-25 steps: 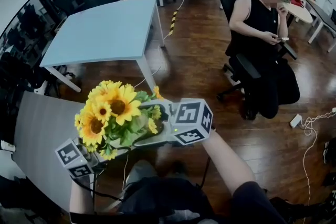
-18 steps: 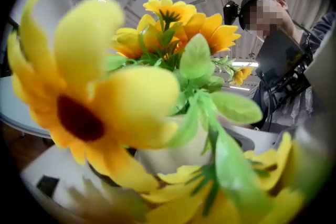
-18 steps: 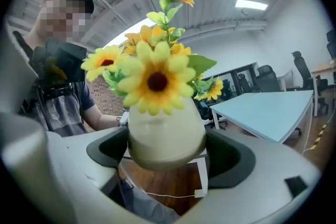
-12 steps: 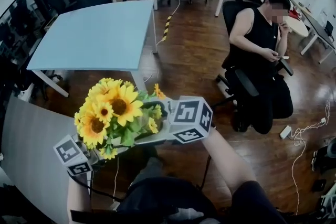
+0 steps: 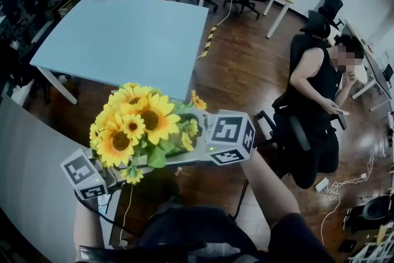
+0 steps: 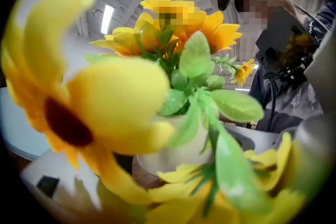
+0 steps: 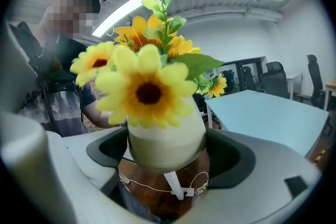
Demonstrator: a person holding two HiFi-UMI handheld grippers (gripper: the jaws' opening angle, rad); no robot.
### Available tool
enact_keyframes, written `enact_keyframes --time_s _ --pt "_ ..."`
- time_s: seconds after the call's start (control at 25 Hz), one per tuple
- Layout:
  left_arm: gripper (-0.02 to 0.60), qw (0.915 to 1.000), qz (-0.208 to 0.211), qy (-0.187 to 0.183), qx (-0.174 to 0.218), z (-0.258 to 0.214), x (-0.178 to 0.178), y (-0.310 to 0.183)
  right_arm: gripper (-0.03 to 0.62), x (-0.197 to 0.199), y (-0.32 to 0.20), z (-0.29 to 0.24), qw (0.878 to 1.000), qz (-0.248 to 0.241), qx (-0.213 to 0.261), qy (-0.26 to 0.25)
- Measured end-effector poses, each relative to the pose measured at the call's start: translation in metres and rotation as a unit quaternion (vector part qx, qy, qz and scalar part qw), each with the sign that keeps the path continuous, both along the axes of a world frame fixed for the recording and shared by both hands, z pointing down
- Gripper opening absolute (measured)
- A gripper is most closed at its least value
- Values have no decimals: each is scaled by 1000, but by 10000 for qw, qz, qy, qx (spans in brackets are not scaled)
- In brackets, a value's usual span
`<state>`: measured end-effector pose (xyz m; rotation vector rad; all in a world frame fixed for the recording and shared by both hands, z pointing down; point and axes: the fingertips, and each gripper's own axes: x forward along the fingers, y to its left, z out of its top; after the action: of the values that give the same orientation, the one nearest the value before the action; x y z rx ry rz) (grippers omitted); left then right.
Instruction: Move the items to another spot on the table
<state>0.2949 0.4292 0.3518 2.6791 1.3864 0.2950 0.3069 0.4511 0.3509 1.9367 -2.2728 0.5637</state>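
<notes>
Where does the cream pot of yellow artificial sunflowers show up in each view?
Head view: cream pot of yellow artificial sunflowers left of centre, only blooms showing.
Left gripper view: fills the frame, pot body lower centre behind blurred petals.
Right gripper view: centre, clamped between the right gripper jaws.
Shared landmark: light blue table, upper left in head view, right in right gripper view; unclear in left gripper view.
</notes>
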Motion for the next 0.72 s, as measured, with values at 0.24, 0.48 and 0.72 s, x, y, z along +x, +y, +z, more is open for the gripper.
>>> enact_keyframes --time_s 0.24,0.48,0.72 --pt "483 9988 -468 -60 161 -15 28 -45 479 29 -50 -12 9985 -551 -68 -11" --pt "483 9953 -935 -68 246 1 45 -57 480 47 -66 11 9937 -1121 -11 -20" --pt "483 9873 -1439 -462 488 33 79 -68 480 86 -84 39 9859 -1666 161 -64"
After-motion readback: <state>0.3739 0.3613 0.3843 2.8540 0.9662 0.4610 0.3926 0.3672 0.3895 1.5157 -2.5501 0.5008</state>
